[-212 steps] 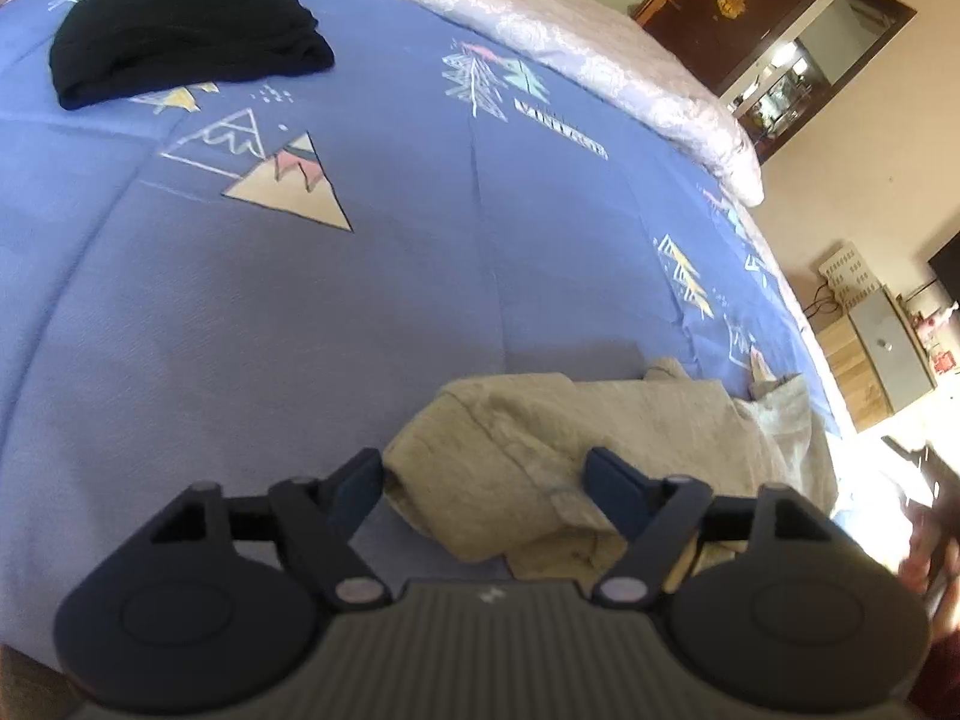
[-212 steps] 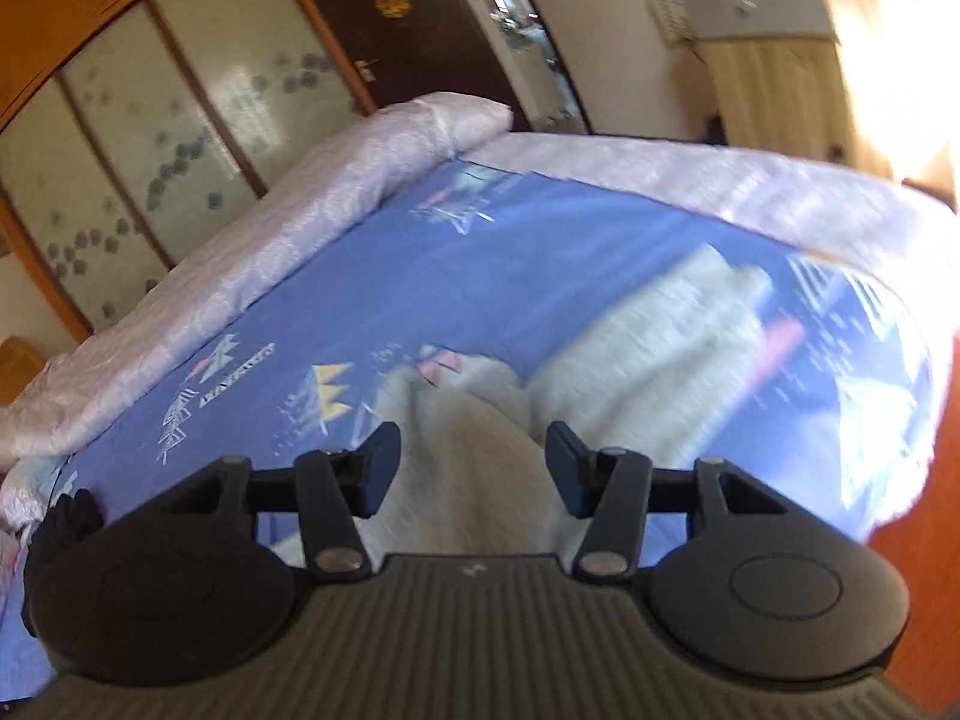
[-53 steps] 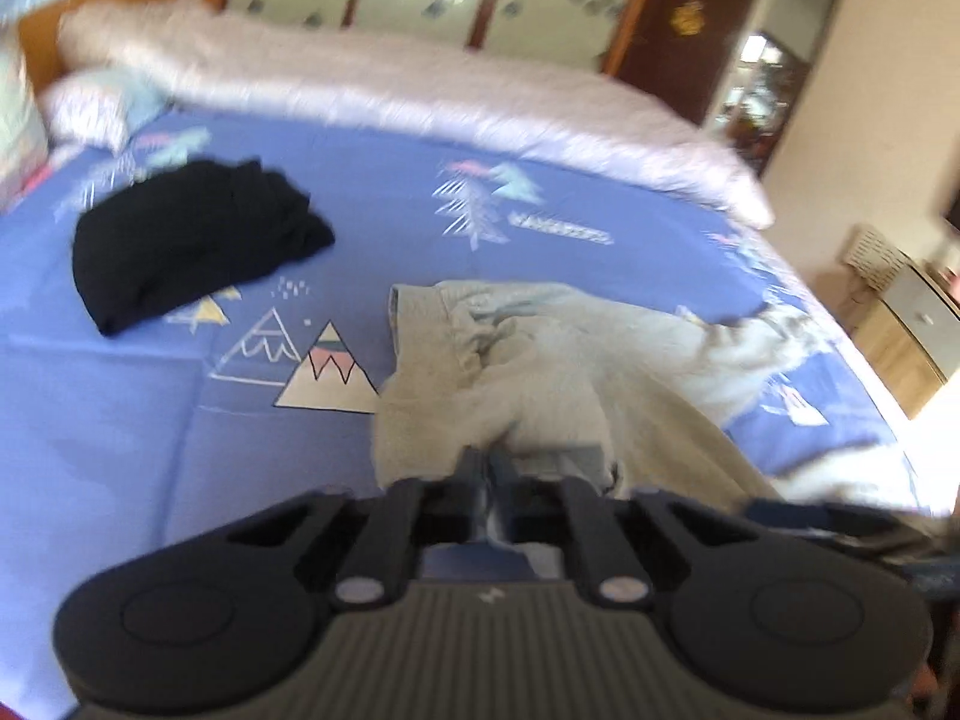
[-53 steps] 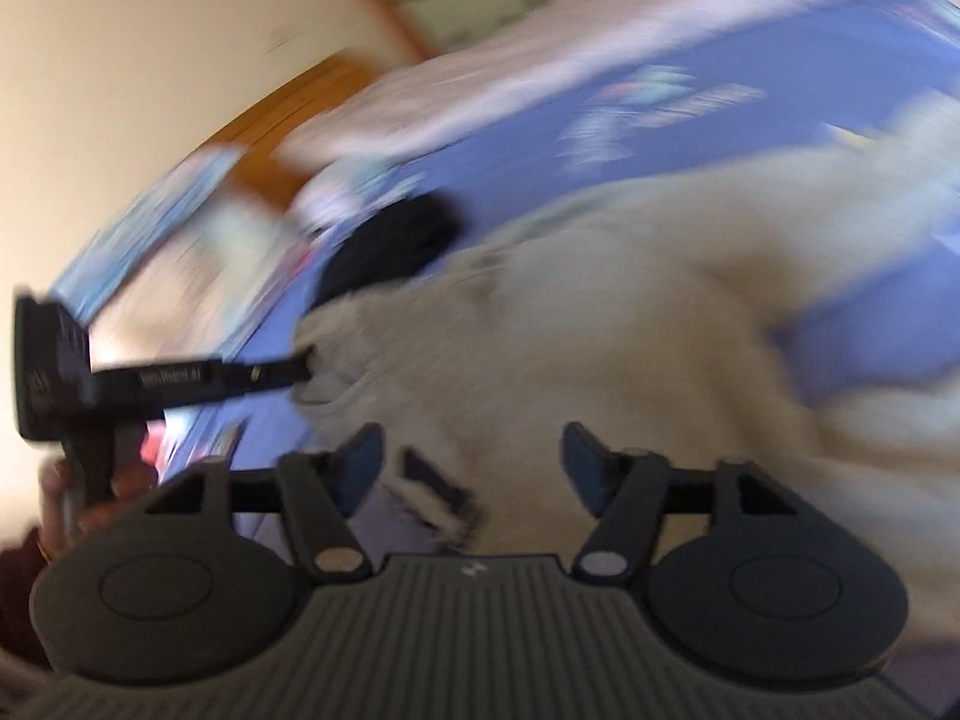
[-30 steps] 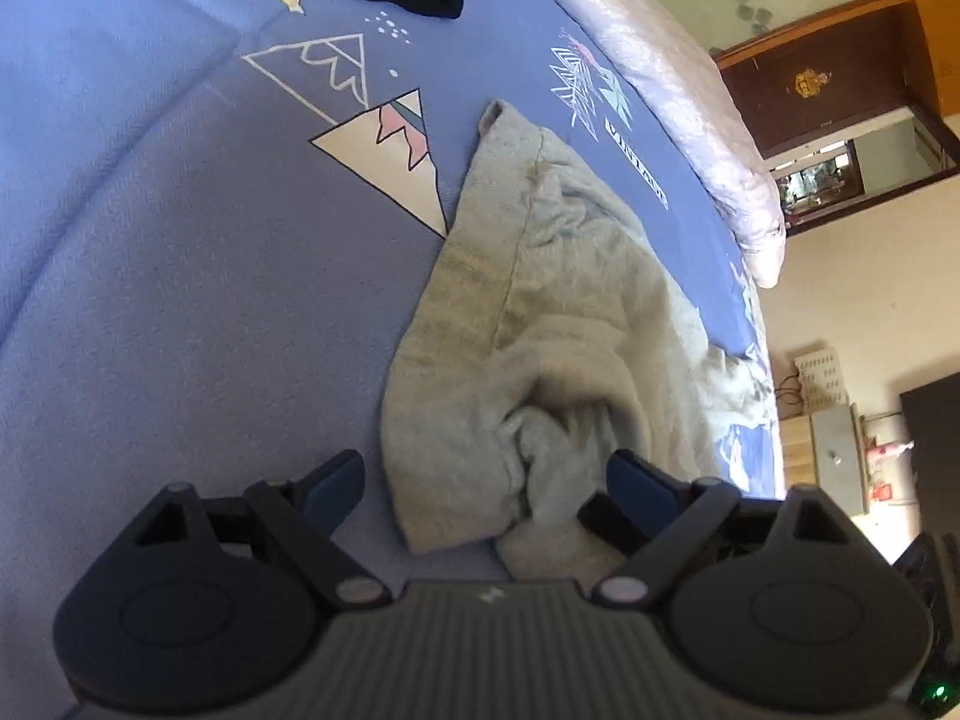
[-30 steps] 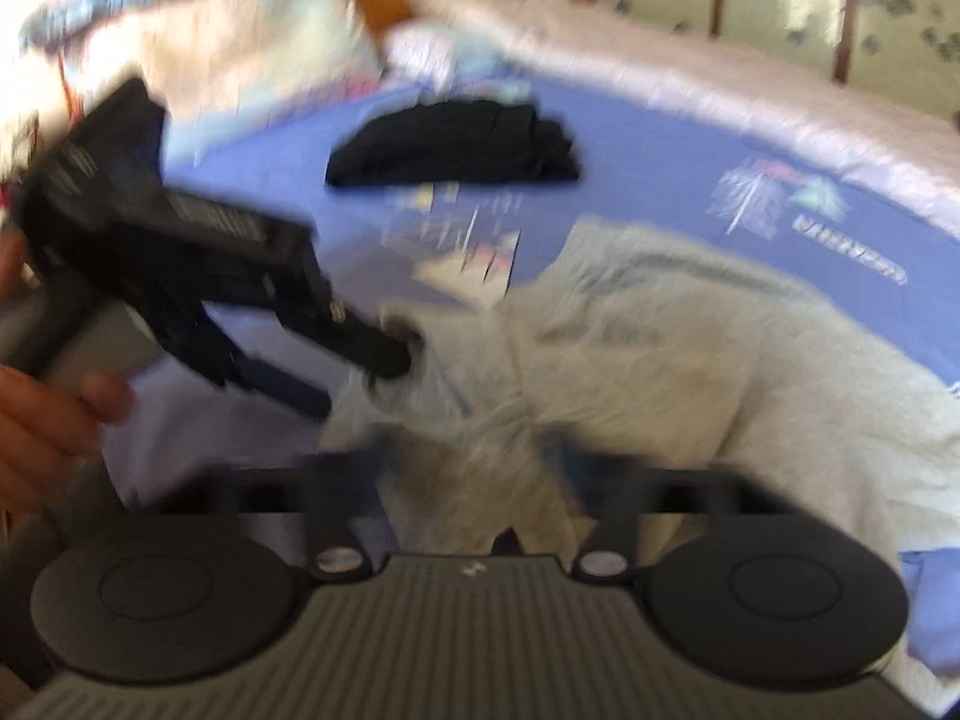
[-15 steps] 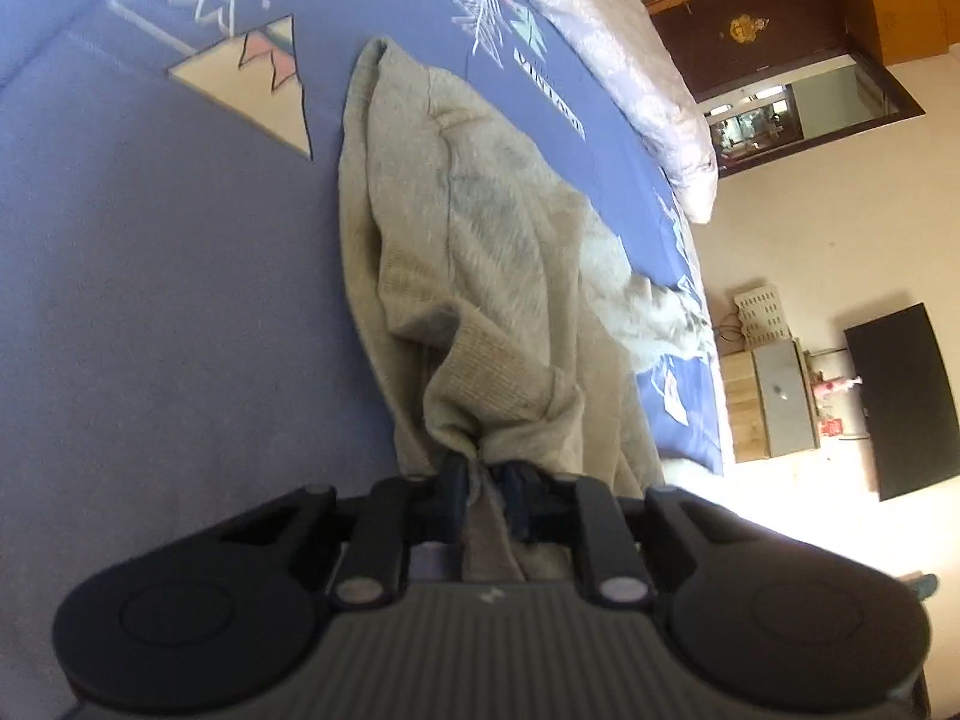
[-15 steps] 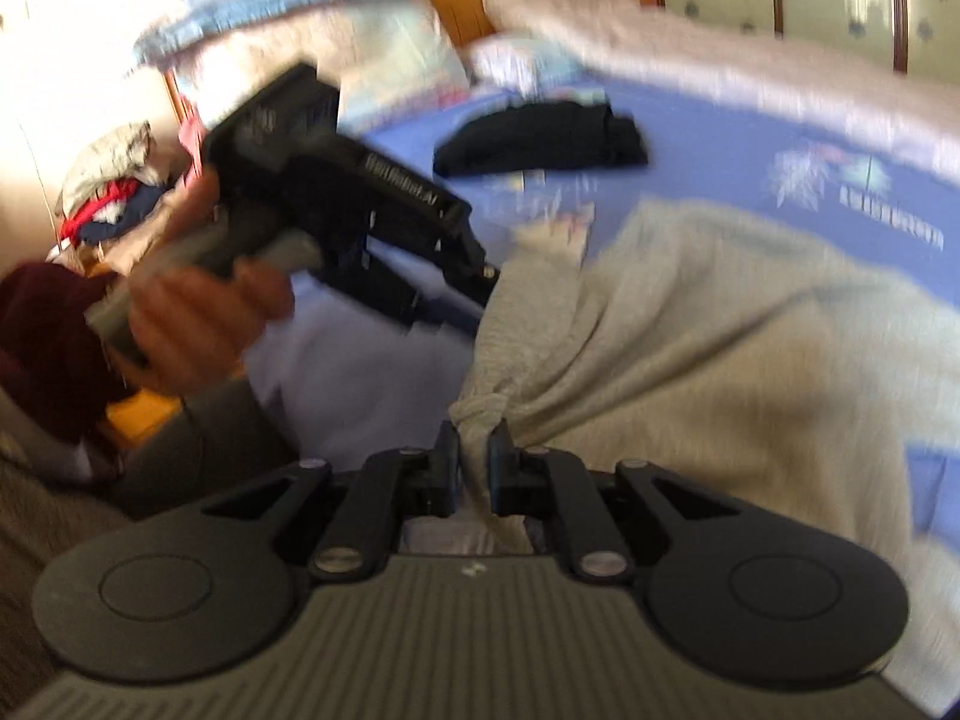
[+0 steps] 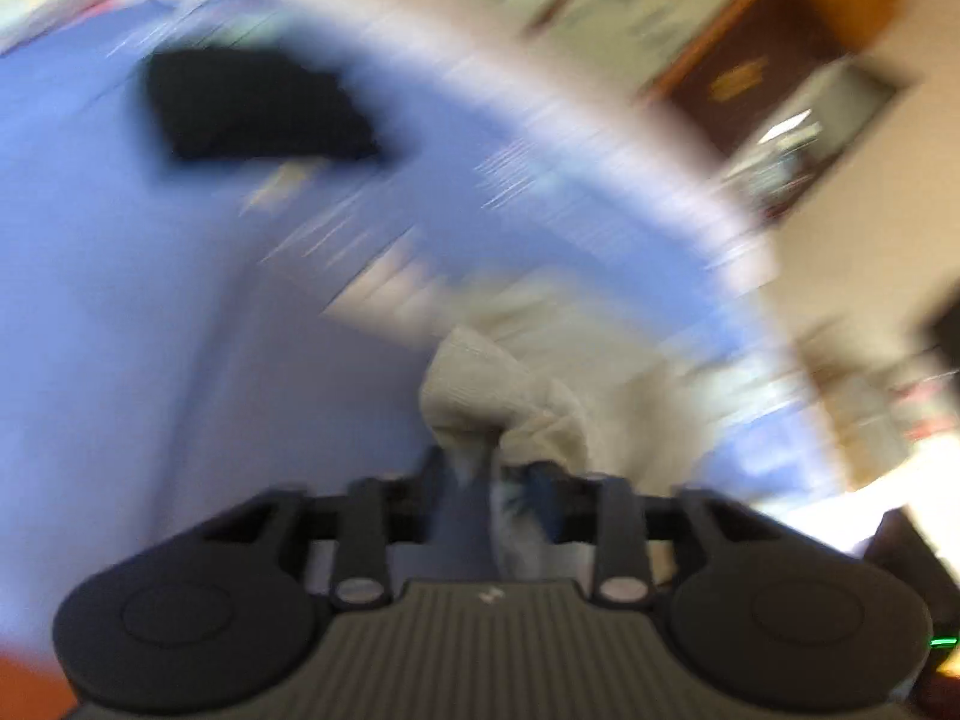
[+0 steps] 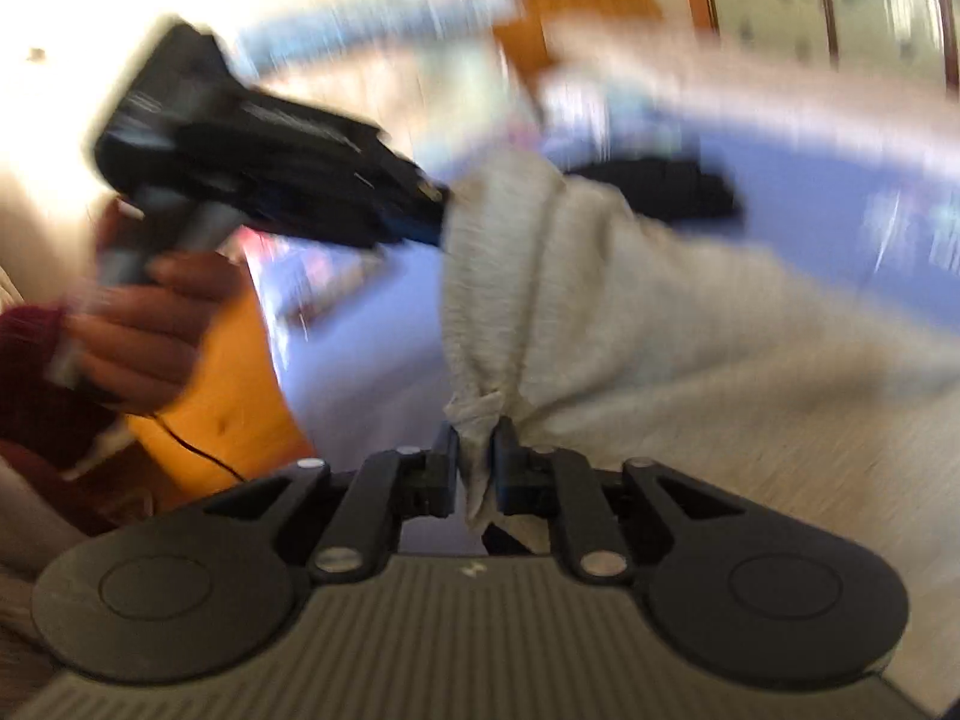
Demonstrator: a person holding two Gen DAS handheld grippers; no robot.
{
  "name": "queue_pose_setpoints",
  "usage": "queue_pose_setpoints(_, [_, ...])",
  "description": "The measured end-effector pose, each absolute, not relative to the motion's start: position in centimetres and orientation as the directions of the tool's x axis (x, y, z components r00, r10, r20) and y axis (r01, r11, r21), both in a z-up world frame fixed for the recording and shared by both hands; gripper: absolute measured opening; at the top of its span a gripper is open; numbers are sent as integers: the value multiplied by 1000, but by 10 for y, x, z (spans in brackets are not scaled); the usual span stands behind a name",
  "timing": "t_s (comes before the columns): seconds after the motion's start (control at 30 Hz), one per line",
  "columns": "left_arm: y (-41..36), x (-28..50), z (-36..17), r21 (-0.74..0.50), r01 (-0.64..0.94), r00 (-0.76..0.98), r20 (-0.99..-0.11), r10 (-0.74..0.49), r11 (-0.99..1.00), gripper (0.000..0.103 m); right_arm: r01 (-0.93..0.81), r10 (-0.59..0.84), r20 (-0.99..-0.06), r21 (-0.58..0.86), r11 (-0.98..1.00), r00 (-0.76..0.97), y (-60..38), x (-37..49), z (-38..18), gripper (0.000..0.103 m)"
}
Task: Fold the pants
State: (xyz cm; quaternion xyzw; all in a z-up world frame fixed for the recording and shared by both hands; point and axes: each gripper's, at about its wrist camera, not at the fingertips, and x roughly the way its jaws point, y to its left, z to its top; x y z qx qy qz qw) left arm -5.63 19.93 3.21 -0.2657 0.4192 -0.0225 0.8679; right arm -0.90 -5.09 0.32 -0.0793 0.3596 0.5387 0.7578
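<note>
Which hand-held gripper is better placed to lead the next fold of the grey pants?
Neither clearly. The right hand-held gripper and the left hand-held gripper both have the grey pants bunched between their jaws, which have just been opening. Likely both carry it.

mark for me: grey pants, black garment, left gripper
grey pants [image 10: 690,312], right wrist view, on the broad cloth past the bunched edge.
black garment [image 9: 258,108], left wrist view, on its middle.
left gripper [image 10: 441,210], right wrist view, at its tips, where they meet the pants.
</note>
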Motion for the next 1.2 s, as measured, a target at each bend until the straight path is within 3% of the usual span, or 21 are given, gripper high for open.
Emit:
queue_pose_setpoints(0.07, [203, -56, 2, -432, -269, 554, -800, -229, 861, 33, -857, 711, -690, 279, 433, 135, -44, -11, -18, 26])
queue_pose_setpoints(0.13, [213, -59, -1, -479, -274, 566, -781, -263, 834, 38, -859, 744, -659, 312, 405, 111, -56, -14, -7, 32])
queue_pose_setpoints(0.3, [230, -33, 37, -503, -236, 654, -715, -247, 831, 51, -821, 792, -570, 332, 464, 217, -112, -3, 33, 33])
queue_pose_setpoints(0.47, [221, 28, 62, -435, -159, 668, -708, -228, 886, 57, -620, 730, -523, 410, 668, 440, -186, 32, 36, 37])
queue_pose_setpoints(0.6, [219, 53, 88, -461, -94, 728, -636, -255, 883, 59, -495, 669, -531, 451, 743, 520, -222, 45, 30, 37])
queue_pose_setpoints(0.73, [196, 94, 88, -391, -70, 714, -662, -227, 918, 72, -455, 632, -562, 440, 775, 533, -234, 49, 16, 39])
queue_pose_setpoints(0.9, [155, 155, 47, -153, 1, 650, -751, -117, 988, 75, -395, 588, -617, 436, 809, 523, -243, 57, -1, 40])
queue_pose_setpoints(1.0, [132, 180, 15, -107, 83, 586, -799, -136, 991, 75, -363, 576, -634, 448, 817, 515, -252, 60, -9, 42])
queue_pose_setpoints(1.07, [115, 189, 0, -78, 128, 564, -815, -137, 989, 72, -340, 564, -646, 450, 826, 515, -255, 62, -14, 42])
queue_pose_setpoints(1.1, [105, 194, -9, -22, 128, 549, -831, -89, 992, 49, -331, 559, -650, 451, 829, 515, -258, 63, -15, 42])
queue_pose_setpoints(1.17, [102, 197, -15, -6, 107, 538, -840, -63, 994, 38, -314, 546, -662, 447, 838, 513, -262, 65, -19, 42])
queue_pose_setpoints(1.2, [104, 196, -8, -26, 110, 540, -838, -81, 994, 25, -310, 540, -670, 443, 841, 508, -262, 66, -22, 42])
